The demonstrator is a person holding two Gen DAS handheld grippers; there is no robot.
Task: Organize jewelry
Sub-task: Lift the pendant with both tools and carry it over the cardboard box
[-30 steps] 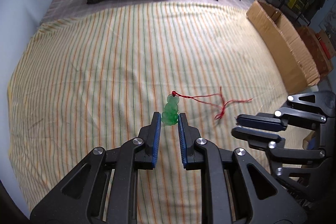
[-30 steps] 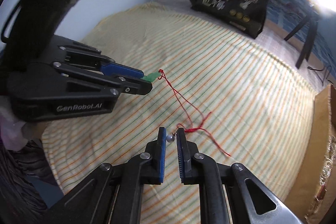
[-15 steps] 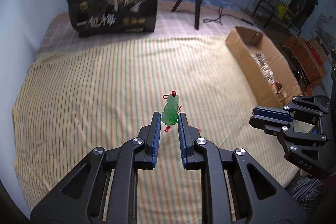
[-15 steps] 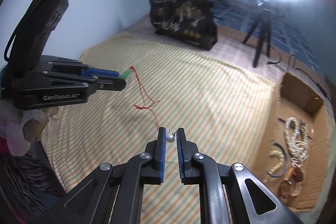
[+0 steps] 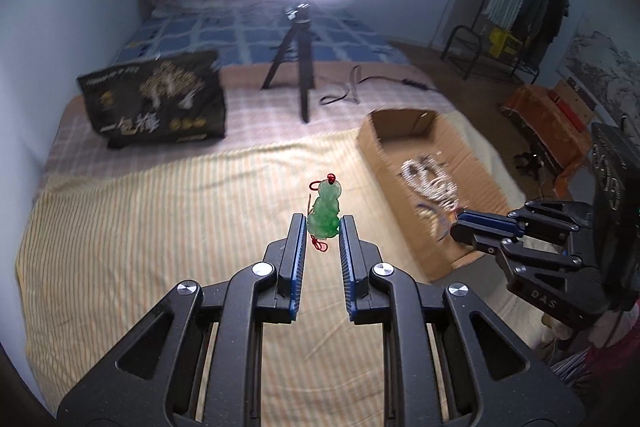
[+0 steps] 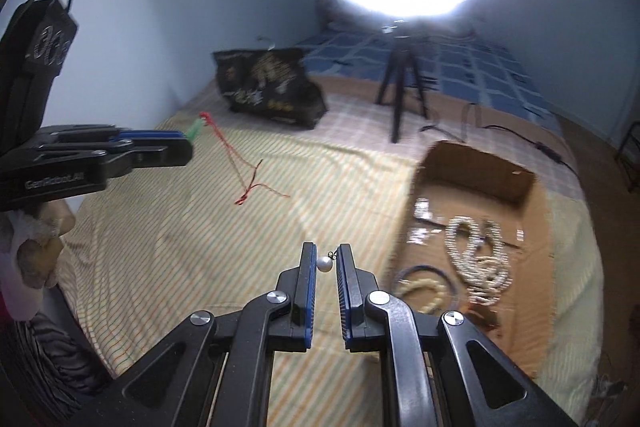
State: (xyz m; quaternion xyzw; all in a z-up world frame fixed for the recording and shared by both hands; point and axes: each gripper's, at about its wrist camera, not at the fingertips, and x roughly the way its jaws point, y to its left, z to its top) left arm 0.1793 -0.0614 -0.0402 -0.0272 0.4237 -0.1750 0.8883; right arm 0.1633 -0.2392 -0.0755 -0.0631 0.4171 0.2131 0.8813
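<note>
I am holding the left tongs (image 5: 323, 227) pinched on a green carved jade-like pendant (image 5: 326, 211), lifted above the yellow striped bedsheet (image 5: 160, 227), with its thin red cord (image 6: 240, 167) hanging down from it toward the sheet. My right tongs (image 6: 325, 261) are pinching a small white pearl bead with a tiny metal hook (image 6: 324, 263), raised over the sheet just beside the open brown cardboard box (image 6: 476, 167). Inside that box I am seeing several pieces already lying: a pale beaded strand coiled in loops (image 6: 476, 259) and a cream bangle with a dark ring (image 6: 424, 287), though the blur is hiding finer detail. So I am judging the sorting well advanced: most pieces are sitting in the box, and these two held items are waiting to be carried over and released there.
</note>
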